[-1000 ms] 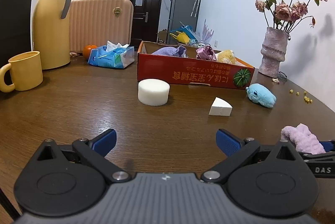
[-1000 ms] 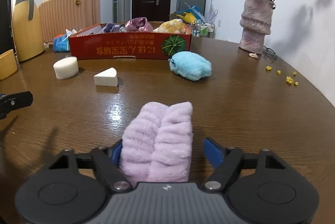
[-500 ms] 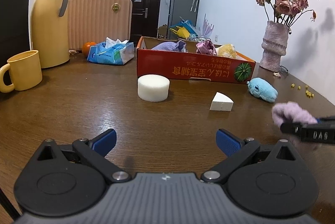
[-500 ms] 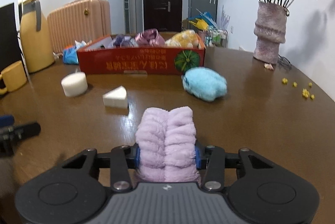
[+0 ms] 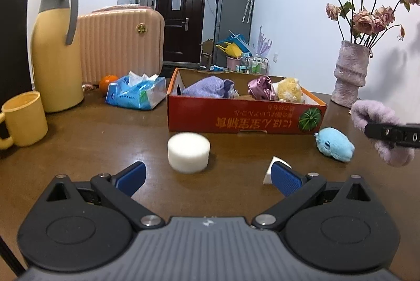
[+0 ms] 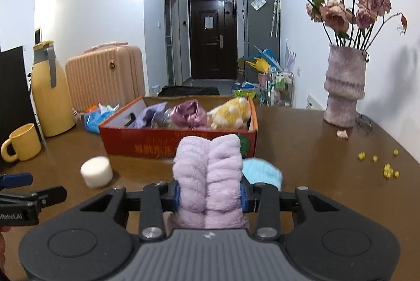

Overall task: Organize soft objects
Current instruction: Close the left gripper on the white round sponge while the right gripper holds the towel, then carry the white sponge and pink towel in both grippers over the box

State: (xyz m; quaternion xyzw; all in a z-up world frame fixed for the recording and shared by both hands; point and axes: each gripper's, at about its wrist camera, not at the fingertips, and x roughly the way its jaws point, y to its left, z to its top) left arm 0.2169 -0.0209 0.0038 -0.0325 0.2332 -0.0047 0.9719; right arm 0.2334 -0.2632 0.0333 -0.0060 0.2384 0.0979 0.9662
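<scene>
- Lilac plush roll sat pinched between the blue pads of the right gripper, whose jaws were closing on it; a second before it had lain on the table with those pads standing wide on either side.
- It hung clear of the wooden table, in front of the red cardboard box; earlier it rested flat on the wood.
- Seen from the left wrist, the roll was up at the right edge, beside the vase; before, it was low by that camera's right finger.
- Left gripper was spread open with nothing in it, as before, now nearer the white round sponge and the white wedge sponge, which its right finger partly hid.
- Blue plush toy lay just beside the box's right corner.
- Box front bore yellow characters, upside down and too small to read, next to a green pumpkin picture.
- Left gripper's arm read "Robot.AI", its start cut off.
</scene>
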